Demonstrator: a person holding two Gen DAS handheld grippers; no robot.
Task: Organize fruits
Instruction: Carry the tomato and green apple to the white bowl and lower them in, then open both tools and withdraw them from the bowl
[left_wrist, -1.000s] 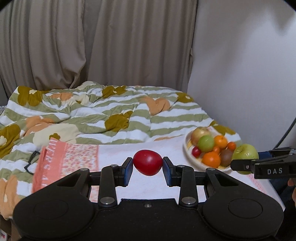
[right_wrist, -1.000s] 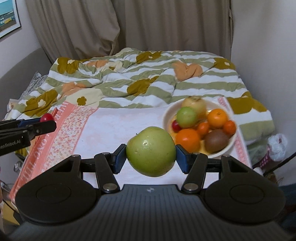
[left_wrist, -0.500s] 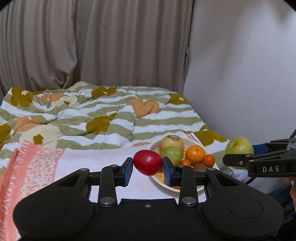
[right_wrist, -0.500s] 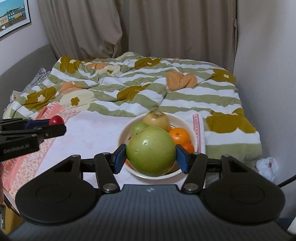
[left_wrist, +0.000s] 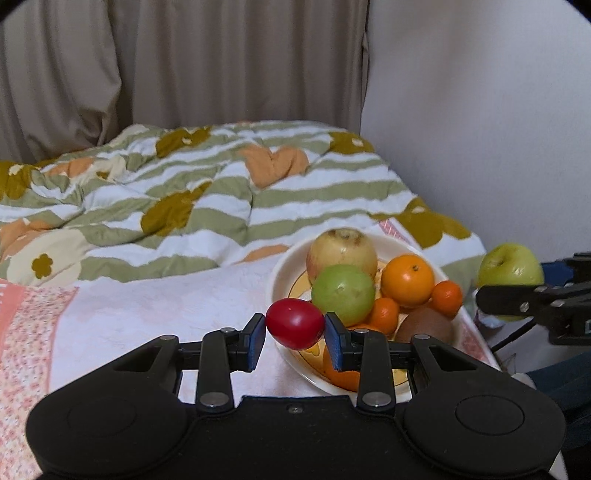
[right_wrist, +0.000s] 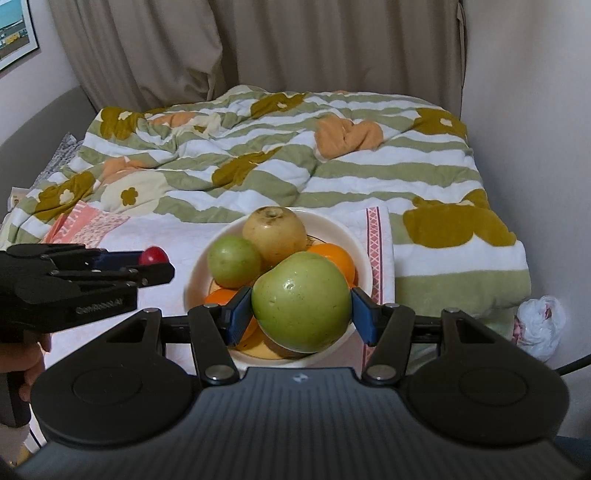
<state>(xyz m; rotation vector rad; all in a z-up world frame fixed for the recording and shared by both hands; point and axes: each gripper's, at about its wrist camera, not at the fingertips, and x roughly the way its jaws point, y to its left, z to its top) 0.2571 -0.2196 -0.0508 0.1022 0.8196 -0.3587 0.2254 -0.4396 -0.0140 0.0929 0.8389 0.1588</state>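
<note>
Both grippers have closed in on my bowl (right_wrist: 364, 251): left gripper (left_wrist: 294, 334) clamps the red fruit (left_wrist: 294, 324), right gripper (right_wrist: 301, 312) the green apple (right_wrist: 301, 301).

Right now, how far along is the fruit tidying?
Mostly done, it seems: the bowl already holds a yellowish apple, a small green apple, oranges and a kiwi. In hand: the left gripper grips a small red fruit and the right gripper a big green apple, both near the bowl. Left: setting those two down.
</note>
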